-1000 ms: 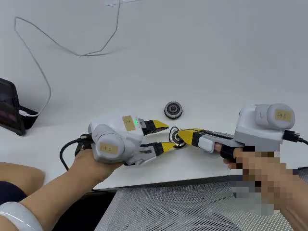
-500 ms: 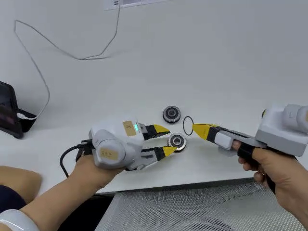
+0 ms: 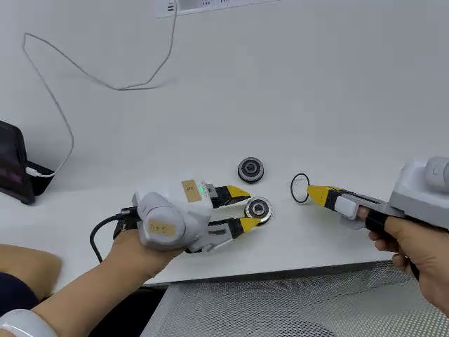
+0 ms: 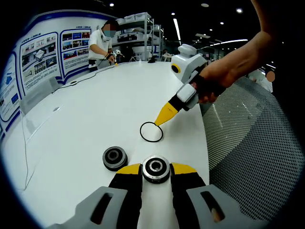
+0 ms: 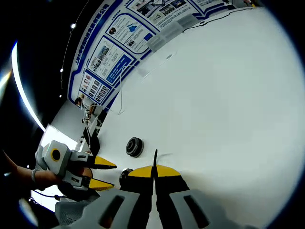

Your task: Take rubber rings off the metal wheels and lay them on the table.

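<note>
Far left in the head view, a dark device [image 3: 12,163] lies on the white table [image 3: 330,98], and a thin cable [image 3: 66,123] loops away from it toward the back. Nearer the front edge, the left gripper [image 3: 247,208] sits low over the table with its yellow-tipped jaws drawn in narrow on a metal wheel [image 3: 258,208]. The left gripper view shows that wheel seated between the two tips and touching both. Just behind it a second wheel [image 3: 250,169] lies flat on the table, apart from both grippers. Further right, the rubber ring [image 3: 300,188] hangs at the very tip of the right gripper [image 3: 313,193], whose jaws are pressed together on the ring's near edge. In the right gripper view the ring is edge-on, a thin dark line rising from the seam between the closed tips. The ring stands roughly upright, apart from the held wheel and to its right. Whether its lower edge touches the table cannot be told. Below the table's front edge lies a grey mesh surface [image 3: 280,309].
</note>
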The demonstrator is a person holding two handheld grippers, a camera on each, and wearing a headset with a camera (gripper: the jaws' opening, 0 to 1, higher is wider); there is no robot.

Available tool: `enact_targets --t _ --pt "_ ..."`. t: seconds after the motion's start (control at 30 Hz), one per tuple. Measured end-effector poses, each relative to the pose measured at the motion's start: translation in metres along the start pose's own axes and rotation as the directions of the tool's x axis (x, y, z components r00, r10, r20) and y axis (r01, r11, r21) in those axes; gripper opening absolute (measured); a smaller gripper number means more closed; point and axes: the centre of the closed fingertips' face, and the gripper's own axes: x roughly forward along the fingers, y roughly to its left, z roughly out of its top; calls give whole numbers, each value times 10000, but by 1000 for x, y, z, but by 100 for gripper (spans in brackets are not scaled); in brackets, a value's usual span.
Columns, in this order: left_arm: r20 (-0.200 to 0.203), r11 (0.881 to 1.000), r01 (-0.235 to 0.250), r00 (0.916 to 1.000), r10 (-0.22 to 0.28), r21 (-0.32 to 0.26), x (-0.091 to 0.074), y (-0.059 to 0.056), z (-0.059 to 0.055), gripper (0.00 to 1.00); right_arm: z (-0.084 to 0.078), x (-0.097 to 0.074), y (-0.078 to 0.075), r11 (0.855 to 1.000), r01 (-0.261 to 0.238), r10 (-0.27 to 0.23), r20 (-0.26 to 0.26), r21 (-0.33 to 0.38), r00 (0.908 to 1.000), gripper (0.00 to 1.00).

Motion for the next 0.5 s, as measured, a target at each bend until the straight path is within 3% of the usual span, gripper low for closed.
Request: enact_targets --t 0.23,0.4,0.5 --pt "-7 10000 -10 10000 10 20 1 1 0 23 -4 -1 -7 9923 597 -627 -239 -1086 9977 11" --pt "-4 10000 -26 10000 26 16 2 2 1 22 -7 -5 -11 9701 883 -1029 -534 -2262 9933 17" --pt "-41 10000 -39 10000 40 44 3 3 0 21 -3 -9 -14 9538 1128 -1277 -359 -2786 9912 20"
